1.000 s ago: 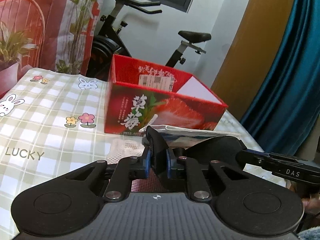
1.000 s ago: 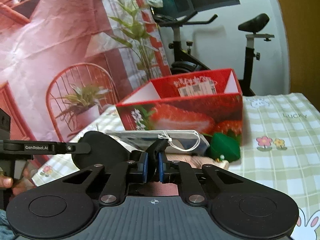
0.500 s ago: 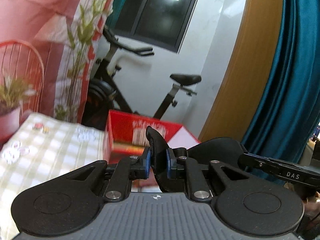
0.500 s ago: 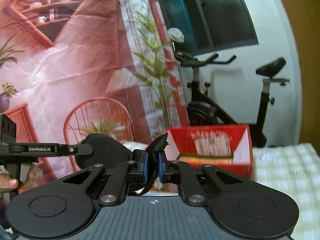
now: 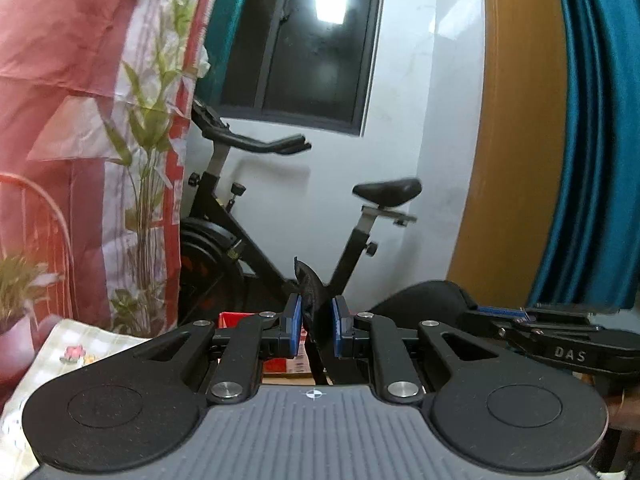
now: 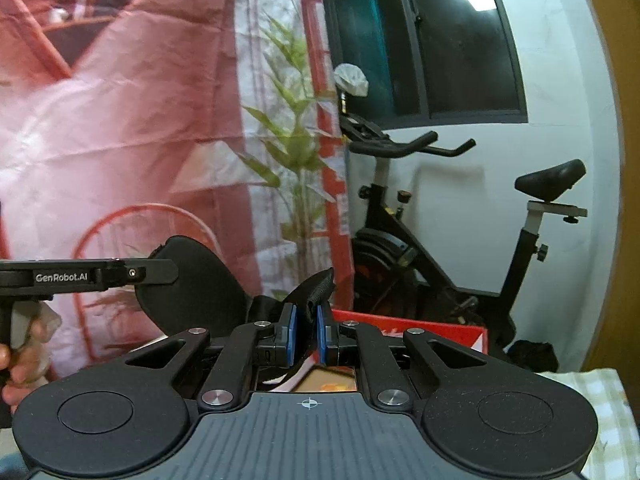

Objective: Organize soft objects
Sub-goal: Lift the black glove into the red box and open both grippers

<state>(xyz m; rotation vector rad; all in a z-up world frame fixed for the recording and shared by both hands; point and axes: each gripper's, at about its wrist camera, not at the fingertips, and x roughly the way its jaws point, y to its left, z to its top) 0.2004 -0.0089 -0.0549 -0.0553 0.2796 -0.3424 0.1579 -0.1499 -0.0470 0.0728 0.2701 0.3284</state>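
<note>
My left gripper (image 5: 316, 328) is shut on one end of a black soft pad-like item (image 5: 310, 292), whose edge sticks up between the blue pads. My right gripper (image 6: 307, 334) is shut on the other end, a black strap or edge (image 6: 316, 292) of the same item; its rounded black body (image 6: 192, 284) hangs to the left. Both grippers are raised well above the table. The red strawberry box (image 6: 420, 326) sits low behind the right gripper, and a sliver of it shows in the left wrist view (image 5: 236, 318).
A black exercise bike (image 5: 248, 240) stands behind the table, also in the right wrist view (image 6: 440, 248). A pink printed backdrop (image 6: 120, 120) hangs on the left. The checked tablecloth (image 5: 68, 356) shows at the lower left. A blue curtain (image 5: 592, 140) hangs on the right.
Both grippers have risen and tilted up with the black item held between them. The table and red box have dropped to the bottom of both views.
</note>
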